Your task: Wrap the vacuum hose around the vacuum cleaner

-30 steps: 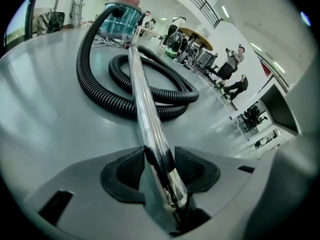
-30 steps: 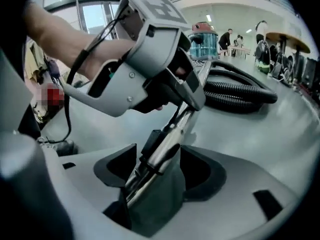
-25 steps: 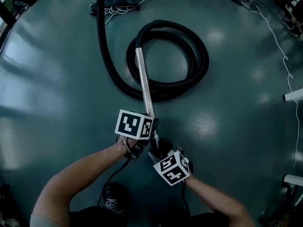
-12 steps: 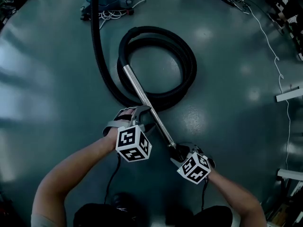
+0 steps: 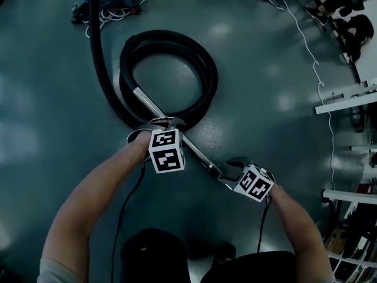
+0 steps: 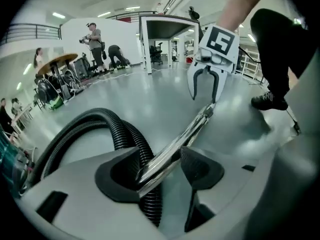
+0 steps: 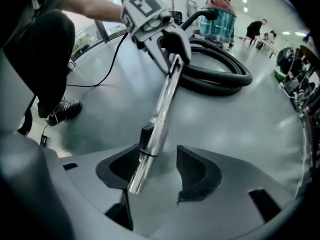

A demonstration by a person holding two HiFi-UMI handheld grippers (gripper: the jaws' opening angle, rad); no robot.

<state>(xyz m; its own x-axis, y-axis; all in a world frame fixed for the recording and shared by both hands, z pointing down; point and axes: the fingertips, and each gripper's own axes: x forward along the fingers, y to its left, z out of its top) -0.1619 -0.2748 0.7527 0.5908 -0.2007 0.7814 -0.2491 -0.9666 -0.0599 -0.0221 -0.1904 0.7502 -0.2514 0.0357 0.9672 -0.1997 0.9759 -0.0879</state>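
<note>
Head view: arms outstretched, left claw pinches the metal wand, right claw spread around its end.

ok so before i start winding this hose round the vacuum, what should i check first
1. Left gripper hold on the metal wand: ok, the wand sits between both pads.
2. Right gripper hold on the wand's end: not ok, jaws apart, wand against one pad only.
3. Hose untangled: ok, it lies in a neat coil on the floor.
4. Hose joined to the vacuum cleaner: ok, it runs into the top of the body.
5. White cable at the vacuum cleaner's base: not ok, loose loops there might snag the hose.
</note>
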